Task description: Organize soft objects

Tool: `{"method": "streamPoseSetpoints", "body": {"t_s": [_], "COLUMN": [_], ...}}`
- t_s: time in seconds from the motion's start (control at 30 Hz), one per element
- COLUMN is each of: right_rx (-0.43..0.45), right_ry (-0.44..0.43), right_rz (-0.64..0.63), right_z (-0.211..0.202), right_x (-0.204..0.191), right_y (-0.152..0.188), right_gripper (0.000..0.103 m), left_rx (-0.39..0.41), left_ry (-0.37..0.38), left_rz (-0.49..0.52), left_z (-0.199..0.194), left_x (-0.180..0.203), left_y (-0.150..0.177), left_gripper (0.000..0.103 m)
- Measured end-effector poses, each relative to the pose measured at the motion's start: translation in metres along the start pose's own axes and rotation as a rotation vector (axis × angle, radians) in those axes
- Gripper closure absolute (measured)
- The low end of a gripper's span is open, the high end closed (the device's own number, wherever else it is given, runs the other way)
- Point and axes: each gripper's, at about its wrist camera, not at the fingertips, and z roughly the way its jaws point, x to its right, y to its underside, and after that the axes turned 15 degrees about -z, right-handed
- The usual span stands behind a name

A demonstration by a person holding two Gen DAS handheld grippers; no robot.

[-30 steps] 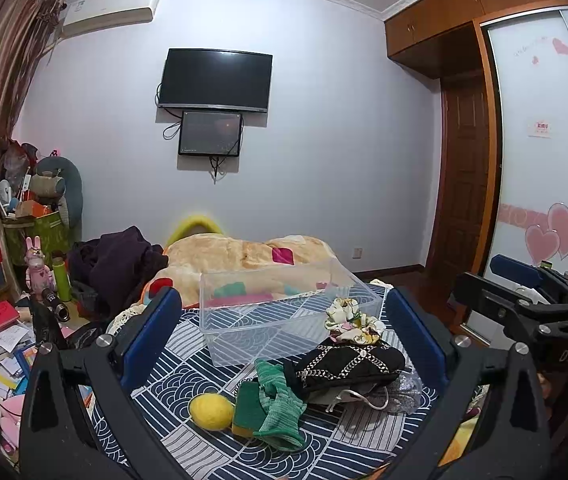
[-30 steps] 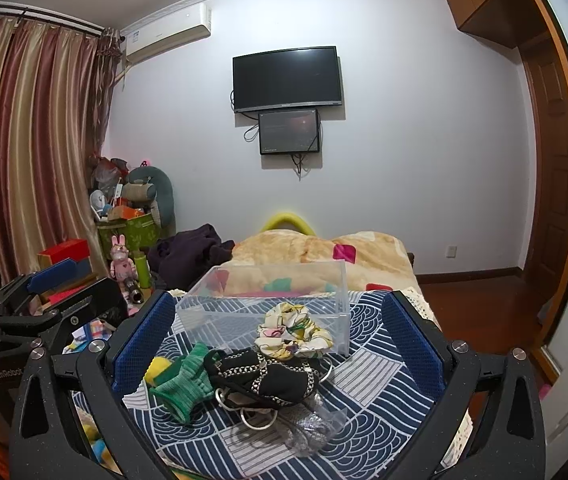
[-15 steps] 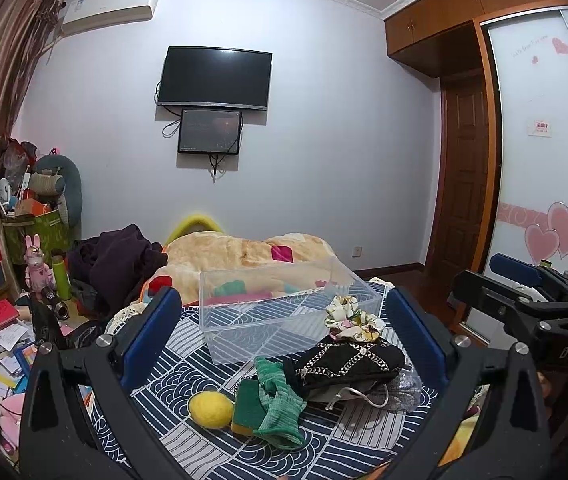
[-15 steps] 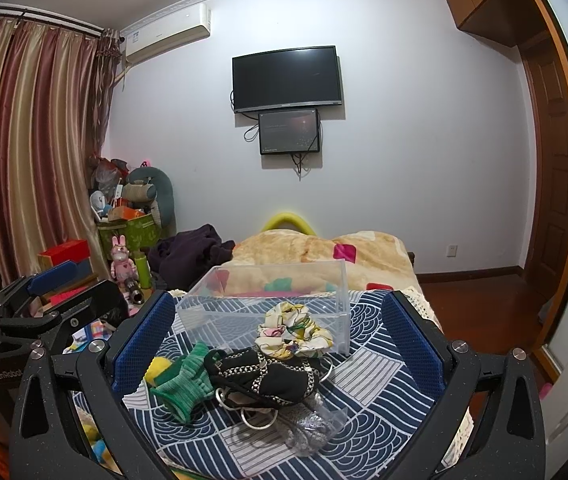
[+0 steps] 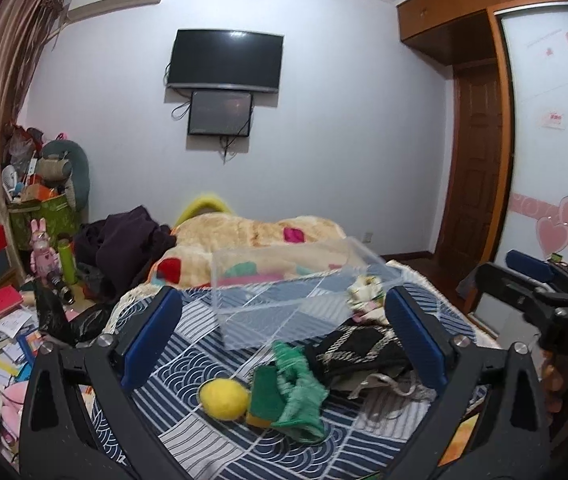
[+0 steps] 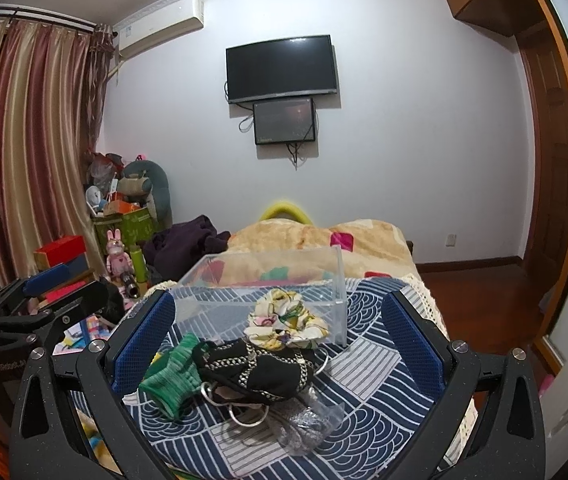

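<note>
A clear plastic bin stands empty on the blue patterned cloth. In front of it lie a yellow ball, a green sponge, a green knit cloth, a black patterned pouch and a floral scrunchie. My left gripper is open and empty above the pile. My right gripper is open and empty, with the pouch and scrunchie between its fingers' sightline.
A crumpled clear plastic bag lies near the front edge. A beige blanket and dark clothes lie behind the bin. Boxes, toys and papers clutter the floor on the left. A wardrobe stands on the right.
The left gripper view has shifted slightly and blurred; both grippers stay open and the objects have not moved.
</note>
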Motion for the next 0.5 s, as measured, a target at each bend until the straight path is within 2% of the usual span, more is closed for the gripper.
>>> {"method": "streamPoseSetpoints", "body": {"t_s": [0.07,0.23,0.4,0.5], "right_rx": [-0.019,-0.083,-0.140,-0.159], "right_ry": [-0.004,-0.032,-0.059,-0.073], "right_rz": [0.005,0.027,0.037,0.042], "right_z": [0.005,0.020,0.038,0.049], "right_x": [0.002,0.009,0.010,0.010], "right_y": [0.004,0.014,0.021,0.022], "right_gripper": [0.005,0.019,0.026,0.026], "left_rx": [-0.041,-0.146,-0.235,-0.279], "left_ry": [-0.013,-0.070,-0.116,-0.129], "left_rz": [-0.011,-0.045,-0.072,-0.090], "left_z": [0.010,0.035,0.057,0.071], "left_x": [-0.008,-0.034,-0.056,-0.064], "left_y": [0.003,0.020,0.037,0.046], "left_gripper": [0.019,0.027,0.036,0.040]}}
